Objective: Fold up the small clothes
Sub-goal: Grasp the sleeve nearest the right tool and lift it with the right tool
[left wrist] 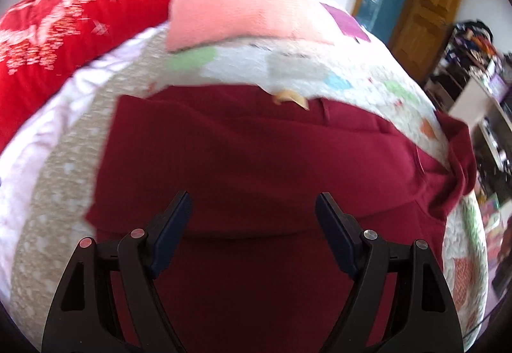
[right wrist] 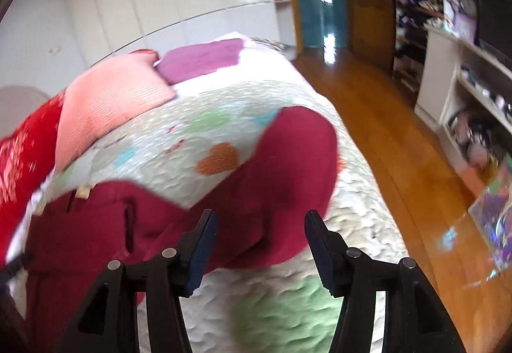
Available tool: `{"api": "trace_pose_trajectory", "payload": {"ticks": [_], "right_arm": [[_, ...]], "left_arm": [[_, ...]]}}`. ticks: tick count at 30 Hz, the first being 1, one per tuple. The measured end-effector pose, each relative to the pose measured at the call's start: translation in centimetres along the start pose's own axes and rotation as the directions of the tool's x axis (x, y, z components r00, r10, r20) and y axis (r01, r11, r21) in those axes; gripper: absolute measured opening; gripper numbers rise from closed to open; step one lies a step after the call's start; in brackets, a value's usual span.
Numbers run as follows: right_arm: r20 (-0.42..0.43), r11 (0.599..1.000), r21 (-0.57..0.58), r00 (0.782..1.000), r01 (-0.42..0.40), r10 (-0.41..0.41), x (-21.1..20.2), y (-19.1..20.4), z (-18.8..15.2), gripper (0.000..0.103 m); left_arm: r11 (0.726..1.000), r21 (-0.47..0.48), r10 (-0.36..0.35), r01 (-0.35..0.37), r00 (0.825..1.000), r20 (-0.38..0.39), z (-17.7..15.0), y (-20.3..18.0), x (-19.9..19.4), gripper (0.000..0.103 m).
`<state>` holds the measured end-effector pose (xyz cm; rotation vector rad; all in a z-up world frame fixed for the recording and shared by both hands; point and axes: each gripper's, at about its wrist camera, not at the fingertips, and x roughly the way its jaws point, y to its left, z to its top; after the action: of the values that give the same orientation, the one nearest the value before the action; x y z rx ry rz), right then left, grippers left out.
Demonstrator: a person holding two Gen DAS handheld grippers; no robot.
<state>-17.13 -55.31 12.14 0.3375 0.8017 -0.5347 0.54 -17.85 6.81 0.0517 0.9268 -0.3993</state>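
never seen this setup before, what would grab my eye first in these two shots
The dark red garment dominates: it lies spread on the heart-patterned quilt, filling the middle of the left wrist view, one sleeve trailing toward the bed's edge in the right wrist view. Behind it sit a folded pink cloth and a bright red patterned fabric. Both the left gripper and right gripper hover over the garment, jaws apart and holding nothing.

Quilted bed (right wrist: 281, 260) carries maroon garment (left wrist: 256, 167), pink (left wrist: 230, 1), purple folded cloths (right wrist: 201, 60).
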Motion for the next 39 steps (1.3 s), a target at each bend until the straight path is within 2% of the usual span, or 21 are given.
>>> {"api": "trace_pose_trajectory", "payload": {"ticks": [5, 6, 8, 9, 10, 11, 12, 13, 16, 17, 19, 21, 23, 25, 27, 28, 29, 31, 36, 39], "right_arm": [[0.034, 1.000, -0.014, 0.999, -0.013, 0.013, 1.3, 1.3, 3.3, 0.055], [0.023, 1.000, -0.027, 1.000, -0.013, 0.014, 2.3, 1.9, 4.2, 0.055], [-0.053, 0.997, -0.053, 0.996, 0.063, -0.066, 5.6, 2.9, 5.6, 0.055], [-0.105, 0.986, -0.076, 0.982, 0.151, -0.159, 7.9, 3.2, 6.3, 0.055], [-0.138, 0.964, -0.110, 0.956, 0.243, -0.257, 10.1, 3.0, 6.5, 0.055], [-0.157, 0.949, -0.123, 0.939, 0.289, -0.306, 11.2, 2.7, 6.6, 0.055], [-0.209, 0.940, -0.122, 0.918, 0.318, -0.338, 12.9, 1.6, 6.3, 0.055], [-0.232, 0.952, -0.103, 0.924, 0.287, -0.304, 13.2, 0.7, 6.0, 0.050], [-0.163, 0.979, -0.069, 0.966, 0.193, -0.201, 9.5, -1.8, 5.1, 0.005], [-0.138, 0.989, -0.037, 0.980, 0.141, -0.145, 7.7, -3.1, 4.6, 0.005], [-0.100, 0.996, 0.052, 0.993, 0.068, -0.062, 4.1, -6.3, 2.9, 0.005], [-0.104, 0.994, 0.113, 0.995, 0.011, 0.001, 1.8, -8.9, 0.6, 0.005], [-0.143, 0.991, 0.128, 0.989, -0.027, 0.046, 0.8, -10.2, -1.8, 0.006], [-0.156, 0.990, 0.140, 0.987, -0.005, 0.027, -0.5, -11.6, -3.4, 0.008], [-0.149, 0.984, 0.176, 0.989, 0.031, -0.004, -1.6, -12.7, -4.1, 0.022], [-0.142, 0.981, 0.189, 0.990, 0.051, -0.024, -1.9, -13.1, -4.1, 0.038], [-0.116, 0.974, 0.213, 0.992, 0.070, -0.046, -2.8, -13.6, -4.3, 0.048], [-0.076, 0.961, 0.265, 0.995, 0.077, -0.059, -4.2, -14.7, -4.9, 0.049], [-0.055, 0.929, 0.361, 0.996, 0.086, -0.071, -6.3, -17.8, -5.9, 0.051], [-0.059, 0.898, 0.439, 0.998, 0.044, -0.020, -6.0, -19.7, -6.7, 0.051]], "left_arm": [[0.999, 0.038, -0.005, 0.007, 0.999, -0.044, -1.1, -2.1, 1.6, 0.080], [0.999, 0.046, 0.000, 0.002, 0.999, -0.050, -1.3, -2.5, 1.8, 0.080], [0.998, 0.064, 0.017, -0.014, 0.998, -0.054, -1.8, -2.9, 2.0, 0.080], [0.997, 0.078, 0.027, -0.022, 0.998, -0.053, -1.9, -3.1, 2.1, 0.080], [0.996, 0.082, 0.028, -0.023, 0.998, -0.053, -1.9, -3.1, 2.2, 0.080], [0.997, 0.080, 0.024, -0.020, 0.998, -0.051, -1.9, -3.0, 2.1, 0.080], [0.998, 0.069, 0.014, -0.011, 0.999, -0.051, -1.9, -2.9, 2.2, 0.080], [0.998, 0.062, 0.009, -0.006, 0.999, -0.052, -1.9, -2.7, 2.3, 0.080], [0.998, 0.056, 0.002, 0.001, 0.999, -0.049, -2.0, -2.5, 2.5, 0.080], [0.998, 0.061, 0.005, -0.002, 0.999, -0.045, -2.1, -2.6, 2.6, 0.080], [0.997, 0.072, 0.013, -0.010, 0.999, -0.039, -2.2, -2.8, 2.6, 0.080], [0.997, 0.078, 0.017, -0.014, 0.999, -0.036, -2.3, -2.9, 2.7, 0.080], [0.997, 0.080, 0.017, -0.015, 0.999, -0.034, -2.3, -2.9, 2.7, 0.080], [0.996, 0.083, 0.020, -0.017, 0.999, -0.031, -2.4, -2.9, 2.7, 0.080], [0.996, 0.086, 0.022, -0.019, 0.999, -0.030, -2.4, -2.9, 2.7, 0.080], [0.996, 0.087, 0.023, -0.020, 0.999, -0.030, -2.4, -2.9, 2.7, 0.080], [0.996, 0.088, 0.025, -0.022, 0.999, -0.031, -2.4, -2.9, 2.8, 0.080], [0.995, 0.095, 0.031, -0.028, 0.999, -0.032, -2.4, -3.0, 2.8, 0.080], [0.995, 0.096, 0.032, -0.030, 0.999, -0.029, -2.4, -3.1, 2.9, 0.081], [0.994, 0.106, 0.042, -0.039, 0.999, -0.031, -2.4, -3.3, 3.0, 0.082]]}}
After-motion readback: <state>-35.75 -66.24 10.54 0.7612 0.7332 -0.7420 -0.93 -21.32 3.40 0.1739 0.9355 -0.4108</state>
